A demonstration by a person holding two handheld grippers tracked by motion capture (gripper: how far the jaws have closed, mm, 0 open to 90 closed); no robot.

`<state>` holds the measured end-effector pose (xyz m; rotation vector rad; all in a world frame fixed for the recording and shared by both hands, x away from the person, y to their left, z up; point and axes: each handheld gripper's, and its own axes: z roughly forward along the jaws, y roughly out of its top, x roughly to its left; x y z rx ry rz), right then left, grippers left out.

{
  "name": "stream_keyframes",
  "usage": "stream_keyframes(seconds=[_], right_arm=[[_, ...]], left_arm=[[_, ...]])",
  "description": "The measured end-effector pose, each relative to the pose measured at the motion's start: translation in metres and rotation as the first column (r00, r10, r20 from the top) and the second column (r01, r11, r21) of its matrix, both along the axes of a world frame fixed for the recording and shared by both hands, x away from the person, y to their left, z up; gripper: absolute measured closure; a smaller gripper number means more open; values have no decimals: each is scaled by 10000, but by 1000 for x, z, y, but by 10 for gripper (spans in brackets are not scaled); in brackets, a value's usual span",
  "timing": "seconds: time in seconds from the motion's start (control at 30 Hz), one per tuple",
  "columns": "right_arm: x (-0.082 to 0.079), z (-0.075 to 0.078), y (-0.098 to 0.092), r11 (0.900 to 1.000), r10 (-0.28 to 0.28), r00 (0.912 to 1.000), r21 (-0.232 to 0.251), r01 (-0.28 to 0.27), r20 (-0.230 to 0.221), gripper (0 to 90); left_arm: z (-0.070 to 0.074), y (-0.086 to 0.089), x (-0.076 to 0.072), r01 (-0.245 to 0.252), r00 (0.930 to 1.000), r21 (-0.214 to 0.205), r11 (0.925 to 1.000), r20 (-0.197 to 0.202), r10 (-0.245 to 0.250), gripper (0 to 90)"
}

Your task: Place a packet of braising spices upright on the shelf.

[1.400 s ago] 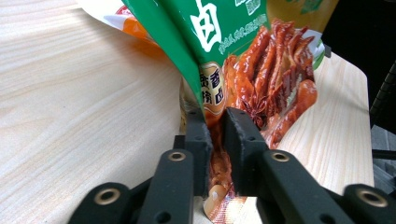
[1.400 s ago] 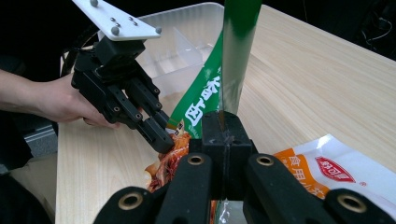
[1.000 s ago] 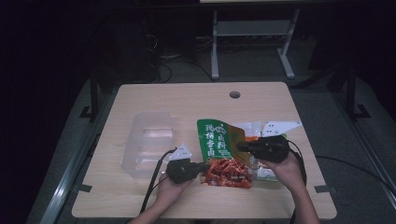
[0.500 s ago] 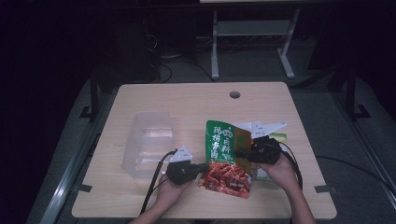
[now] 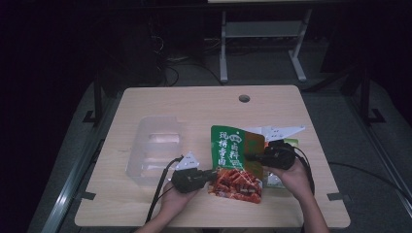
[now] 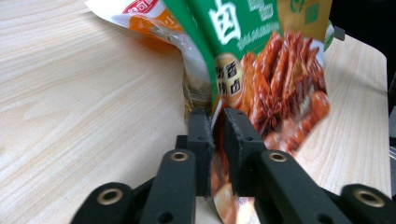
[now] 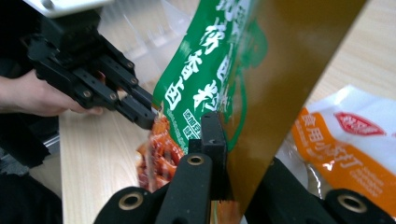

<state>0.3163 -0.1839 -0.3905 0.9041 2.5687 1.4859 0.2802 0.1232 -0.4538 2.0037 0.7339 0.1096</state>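
Observation:
A green and red snack packet (image 5: 234, 154) with printed meat strips is held above the table between both grippers. My left gripper (image 5: 213, 174) is shut on its lower left edge; in the left gripper view the jaws pinch the packet (image 6: 261, 79) at my left gripper (image 6: 216, 120). My right gripper (image 5: 248, 157) is shut on the packet's right side. In the right gripper view the packet (image 7: 210, 70) runs between the jaws of my right gripper (image 7: 225, 128), with the left gripper (image 7: 140, 112) clamped on its far edge.
A clear plastic container (image 5: 155, 145) stands left of the packet on the wooden table (image 5: 194, 104). An orange and white packet (image 7: 359, 140) lies on the table under the held one. A cable hole (image 5: 244, 98) sits near the far edge.
The packet has shifted slightly to the right and stands more upright. Both grippers keep their hold and have barely moved.

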Motion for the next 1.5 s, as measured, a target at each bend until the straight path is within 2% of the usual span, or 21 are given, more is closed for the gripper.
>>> stream_keyframes(seconds=[0.03,0.07,0.17,0.27,0.43,0.53,0.63,0.77,0.97,1.17,1.33,1.5], right_arm=[[0,0,0,10000,0,10000,0,0,0,899],[-3,7,1,10000,23,9998,41,-24,203,899],[-7,17,1,9996,109,9988,269,-122,479,900],[-11,25,4,9997,142,9970,171,-155,761,900],[-16,34,10,9998,201,9946,25,-205,1015,900],[-19,41,12,9997,246,9926,32,-252,1188,900],[-21,48,14,9997,230,9904,-66,-223,1361,900],[-22,57,16,9998,197,9866,24,-204,1619,900],[-12,58,20,9998,201,9895,55,-211,1434,900],[-2,64,24,9995,242,9905,170,-267,1355,900],[9,80,34,9991,323,9886,223,-359,1471,900],[20,92,46,9992,349,9857,134,-377,1646,900]], left_arm=[[0,0,0,0,10000,0,10000,0,0,783],[1,0,-2,1,10000,-47,10000,-36,-1,770],[4,1,-5,35,9999,77,10000,154,-36,712],[7,2,-8,9,9997,205,9998,230,-14,686],[10,6,-12,-96,9996,173,9998,277,91,639],[16,8,-22,54,9977,435,9990,668,-83,626],[19,7,-28,178,9975,320,9993,678,-199,601],[23,5,-33,278,9962,290,9992,823,-301,495],[21,11,-38,402,9971,319,9987,630,-422,383],[22,16,-40,552,9963,189,9983,651,-563,305],[26,16,-41,702,9933,-31,9975,920,-696,278],[28,16,-42,800,9898,27,9968,1179,-798,278]])
